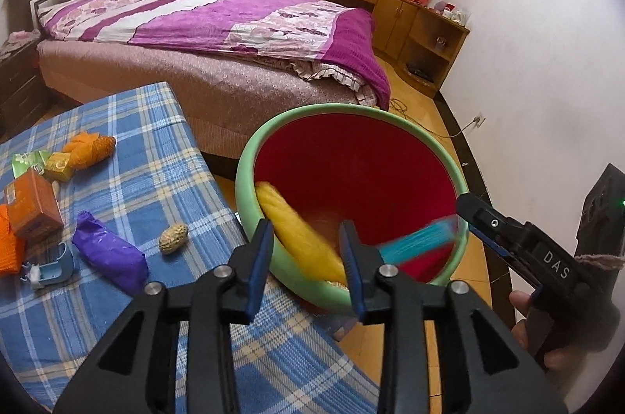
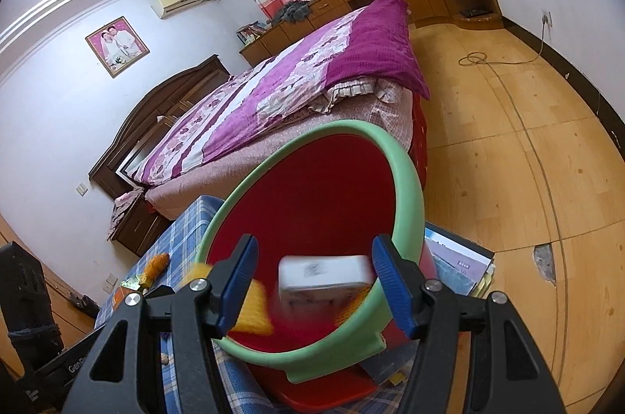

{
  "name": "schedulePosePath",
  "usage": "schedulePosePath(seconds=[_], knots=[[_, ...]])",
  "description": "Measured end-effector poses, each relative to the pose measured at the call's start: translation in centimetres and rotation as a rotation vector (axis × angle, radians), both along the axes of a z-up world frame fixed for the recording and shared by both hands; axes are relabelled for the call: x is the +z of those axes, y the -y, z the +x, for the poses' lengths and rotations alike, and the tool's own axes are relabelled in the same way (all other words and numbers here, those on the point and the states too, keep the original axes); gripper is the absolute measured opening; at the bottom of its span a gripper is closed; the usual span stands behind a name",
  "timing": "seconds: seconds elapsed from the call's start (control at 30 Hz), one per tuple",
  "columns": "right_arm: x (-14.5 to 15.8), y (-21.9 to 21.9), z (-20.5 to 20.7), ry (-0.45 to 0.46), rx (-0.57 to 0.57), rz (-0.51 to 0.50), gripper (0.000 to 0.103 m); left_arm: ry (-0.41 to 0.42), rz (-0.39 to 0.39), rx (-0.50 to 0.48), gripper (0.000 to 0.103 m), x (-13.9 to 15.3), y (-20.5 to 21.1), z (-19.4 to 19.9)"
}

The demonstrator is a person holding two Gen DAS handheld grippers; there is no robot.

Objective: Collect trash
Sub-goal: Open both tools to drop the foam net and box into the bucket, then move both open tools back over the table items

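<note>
Both grippers – left gripper (image 1: 306, 250), right gripper (image 2: 314, 283) – are hanging open, empty, over the bin (image 1: 250, 163); yellow wrapper (image 1: 300, 238) and a blurred, probably rigid white box (image 2: 324, 277) are dropping in. Purple wrapper (image 1: 109, 253) is looking light, crinkly – pinch mid-body.

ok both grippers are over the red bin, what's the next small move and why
Probably swing the left gripper back to the blue checked cloth for the purple wrapper. Its jaws stand open with the yellow piece blurred in the bin, so that drop looks done, while the peanut and cartons wait.
</note>
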State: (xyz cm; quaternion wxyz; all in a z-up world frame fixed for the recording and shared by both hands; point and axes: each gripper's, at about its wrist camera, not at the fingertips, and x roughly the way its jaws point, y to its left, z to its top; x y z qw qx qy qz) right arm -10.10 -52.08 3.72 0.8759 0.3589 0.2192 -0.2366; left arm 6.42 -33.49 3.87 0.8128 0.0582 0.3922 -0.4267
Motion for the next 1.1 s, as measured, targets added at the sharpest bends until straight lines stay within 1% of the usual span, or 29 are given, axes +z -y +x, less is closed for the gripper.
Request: schedulePosePath(seconds=[0.1, 0.4, 0.63, 0.73, 1.1], knots=[[0.0, -0.1, -0.1, 0.000, 0.005, 0.001, 0.068, 0.013, -0.002, -0.003, 0.038, 0.1, -0.1, -0.2], [0.6, -0.6, -0.3, 0.000, 0.002, -0.012, 0.068, 0.005, -0.019, 0.036, 0.038, 0.6, -2.2, -0.2], [1.5, -2.0, 0.0, -0.001, 0.025, -0.027, 0.069, -0.001, -0.030, 0.107, 0.038, 1.0, -5.2, 0.2], [1.9, -3.0, 0.2, 0.002, 0.044, -0.034, 0.074, 0.000, -0.038, 0.140, 0.038, 1.1, -6.4, 0.6], [2.4, -6.3, 1.9, -0.016, 0.117, -0.043, 0.075, 0.005, -0.050, 0.264, 0.038, 1.2, -12.0, 2.2]])
